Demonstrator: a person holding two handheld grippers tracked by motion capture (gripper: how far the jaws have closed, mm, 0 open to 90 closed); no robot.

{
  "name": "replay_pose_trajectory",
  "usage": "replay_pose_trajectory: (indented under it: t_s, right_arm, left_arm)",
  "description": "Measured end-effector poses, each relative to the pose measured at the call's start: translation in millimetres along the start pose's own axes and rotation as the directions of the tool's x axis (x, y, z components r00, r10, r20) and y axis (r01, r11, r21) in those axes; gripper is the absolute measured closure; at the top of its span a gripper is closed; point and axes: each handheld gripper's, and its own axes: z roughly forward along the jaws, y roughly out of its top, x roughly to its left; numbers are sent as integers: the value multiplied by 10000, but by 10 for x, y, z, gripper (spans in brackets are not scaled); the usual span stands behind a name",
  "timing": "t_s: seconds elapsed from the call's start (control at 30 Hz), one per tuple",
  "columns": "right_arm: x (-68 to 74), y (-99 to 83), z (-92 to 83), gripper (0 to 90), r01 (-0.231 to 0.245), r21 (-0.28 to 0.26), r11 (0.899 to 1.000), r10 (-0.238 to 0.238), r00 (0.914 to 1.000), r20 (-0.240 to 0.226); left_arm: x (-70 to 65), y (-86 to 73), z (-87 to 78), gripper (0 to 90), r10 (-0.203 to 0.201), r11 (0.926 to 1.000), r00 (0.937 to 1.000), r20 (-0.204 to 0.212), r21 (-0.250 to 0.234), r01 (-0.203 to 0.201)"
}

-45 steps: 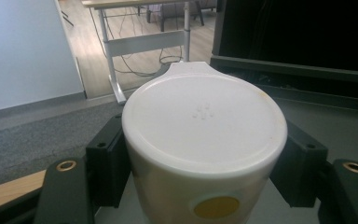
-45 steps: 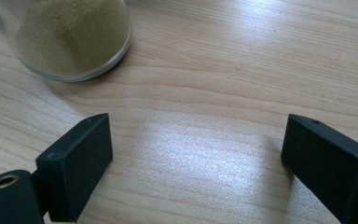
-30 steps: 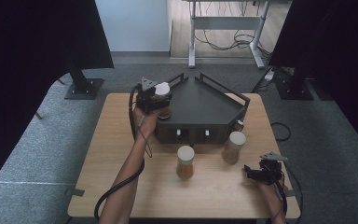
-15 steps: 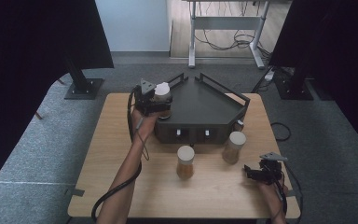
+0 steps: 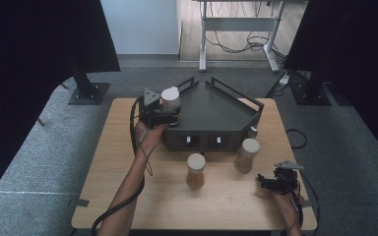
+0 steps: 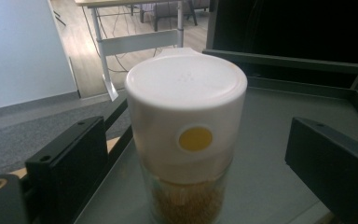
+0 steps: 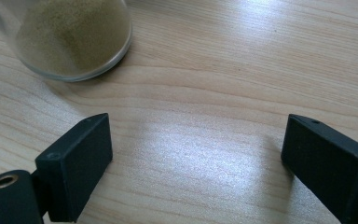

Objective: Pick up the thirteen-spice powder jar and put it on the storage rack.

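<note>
As the left fingers (image 6: pixel 70 154) part, the jar (image 6: pixel 186 140) stands between them — untouched.

High view dim, low contrast; dark curtains at upper left and right nearly black, floor at top centre brighter. Tabletop (image 5: pixel 128 196) evenly lit, shadows soft. My left gripper view: daylight from upper left, white lid of jar (image 6: pixel 186 135) sharp, slightly washed out; my tongs at lower corners soft. My right gripper view: pale glare patches at top and centre on wood, jar base at upper left blurred.
</note>
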Motion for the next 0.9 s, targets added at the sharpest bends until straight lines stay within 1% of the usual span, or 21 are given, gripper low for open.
replay_pose_trajectory:
  t_s: [0.1,0.23,0.5,0.77,0.9]
  right_arm:
    - [0,0,0,80,-1,-1,10000,1,10000,2]
    - [0,0,0,80,-3,1,10000,3,10000,0]
    - [0,0,0,80,-1,1,10000,1,10000,2]
    - [0,0,0,80,-6,1,10000,6,10000,3]
    - [0,0,0,80,-4,1,10000,4,10000,3]
  left_arm:
    - [18,-18,-50,67,-86,9999,9999,63,-96,87]
    - [41,-39,-131,76,39,9997,10000,76,-237,-37]
    - [71,-87,-312,75,-16,9989,9998,212,-463,26]
    - [60,-114,-479,70,34,9982,9994,343,-606,-13]
    - [39,-119,-550,70,132,9980,9990,439,-620,-105]
